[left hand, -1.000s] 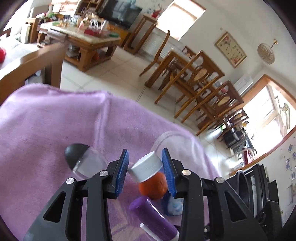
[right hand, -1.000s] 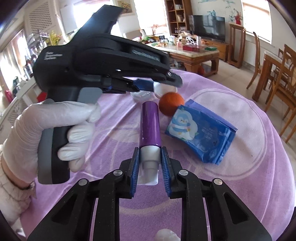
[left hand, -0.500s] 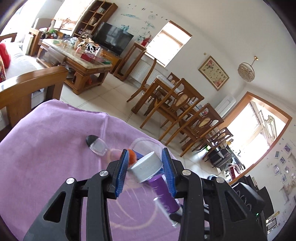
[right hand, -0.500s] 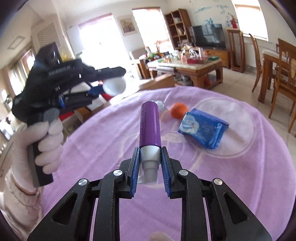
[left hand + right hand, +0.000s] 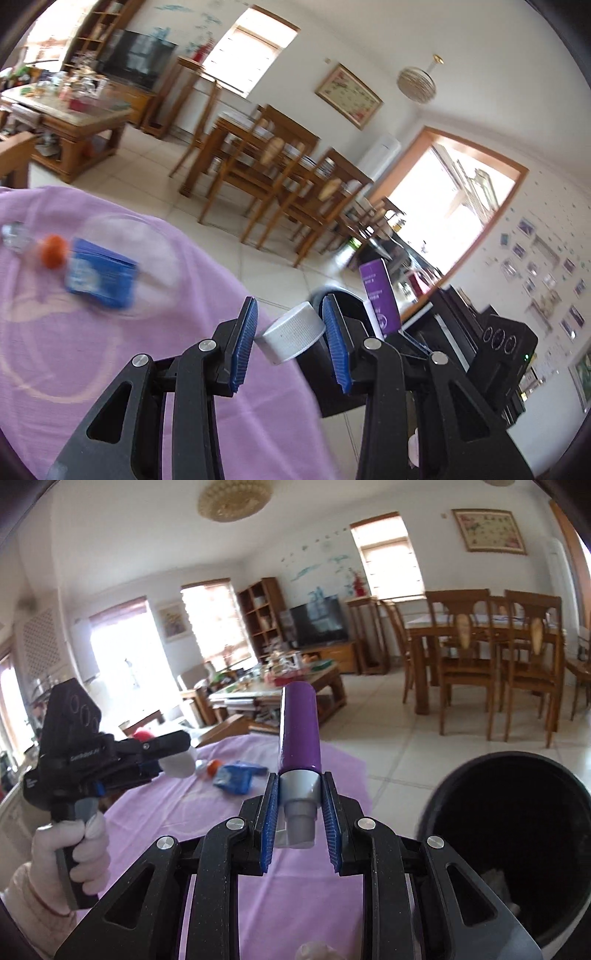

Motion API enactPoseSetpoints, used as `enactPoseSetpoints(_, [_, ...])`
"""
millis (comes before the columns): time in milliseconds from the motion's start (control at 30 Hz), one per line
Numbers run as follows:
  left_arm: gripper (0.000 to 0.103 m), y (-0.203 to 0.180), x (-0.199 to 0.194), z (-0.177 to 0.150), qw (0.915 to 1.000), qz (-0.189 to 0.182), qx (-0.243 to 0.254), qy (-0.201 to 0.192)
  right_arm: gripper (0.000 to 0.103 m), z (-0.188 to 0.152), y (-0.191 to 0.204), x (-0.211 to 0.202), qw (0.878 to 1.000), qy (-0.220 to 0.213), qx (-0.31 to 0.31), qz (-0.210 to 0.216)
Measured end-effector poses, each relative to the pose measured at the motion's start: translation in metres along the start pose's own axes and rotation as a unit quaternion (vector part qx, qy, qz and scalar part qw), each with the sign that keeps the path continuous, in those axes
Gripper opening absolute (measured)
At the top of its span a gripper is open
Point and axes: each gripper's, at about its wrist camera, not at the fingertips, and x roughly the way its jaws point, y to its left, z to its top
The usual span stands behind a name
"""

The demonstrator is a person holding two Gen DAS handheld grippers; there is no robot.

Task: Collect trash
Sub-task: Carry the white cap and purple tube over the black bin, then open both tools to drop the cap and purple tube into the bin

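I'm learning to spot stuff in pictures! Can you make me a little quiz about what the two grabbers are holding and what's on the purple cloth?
1. True or false: the left gripper holds the white bottle cap.
2. What does the right gripper hold? A) the orange B) the purple tube C) the blue tissue pack
3. Fill in: the dark bin stands ____ the table with the purple cloth.

Key: 1 true; 2 B; 3 beside. The orange and blue tissue pack lie on the cloth.
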Motion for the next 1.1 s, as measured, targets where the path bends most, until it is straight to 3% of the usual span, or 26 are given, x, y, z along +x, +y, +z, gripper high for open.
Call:
enactPoseSetpoints(233, [0.037, -0.068, 0.084, -0.028, 0.9960, -0.060, 0.030, 0.059, 0.023, -0.025, -0.092, -0.048, 0.995, -0.011, 0.055, -0.080])
enactPoseSetpoints(433, [0.037, -0.090, 0.140, -0.049, 0.9921, -0.066, 0.039, 0.100, 0.023, -0.053, -0.147, -0.063, 0.990, -0.013, 0.093, -0.103])
enactPoseSetpoints(733, [0.037, -0.097, 0.172, -0.069, 0.9878, -0.041, 0.077, 0.129, 0.023, -0.074, -0.182, -0.047, 0.986, -0.004, 0.126, -0.106])
enactPoseSetpoints(1100, [0.037, -0.118, 0.183, -0.087, 0.9782, -0.023, 0.154, 0.138, 0.023, -0.076, -0.198, -0.026, 0.982, 0.007, 0.144, -0.119])
